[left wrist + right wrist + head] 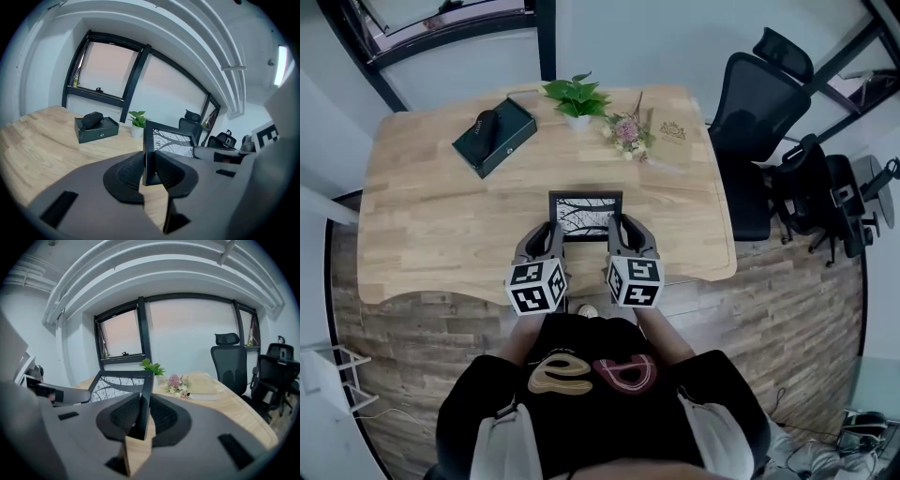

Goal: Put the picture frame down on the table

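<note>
A black picture frame (585, 215) with a branch print hangs over the wooden table (422, 225) near its front edge, carried between both grippers. My left gripper (551, 232) is shut on the frame's left side bar (149, 154). My right gripper (619, 228) is shut on the right side bar (143, 401). The frame (173, 140) tilts back, its print (117, 386) facing up toward me. Whether its lower edge touches the table is hidden by the grippers.
A dark green box (495, 137) with a black pouch on it lies at the back left. A potted plant (577, 99), a flower bunch (628, 133) and a book (670, 136) stand at the back. Black office chairs (759, 122) stand to the right of the table.
</note>
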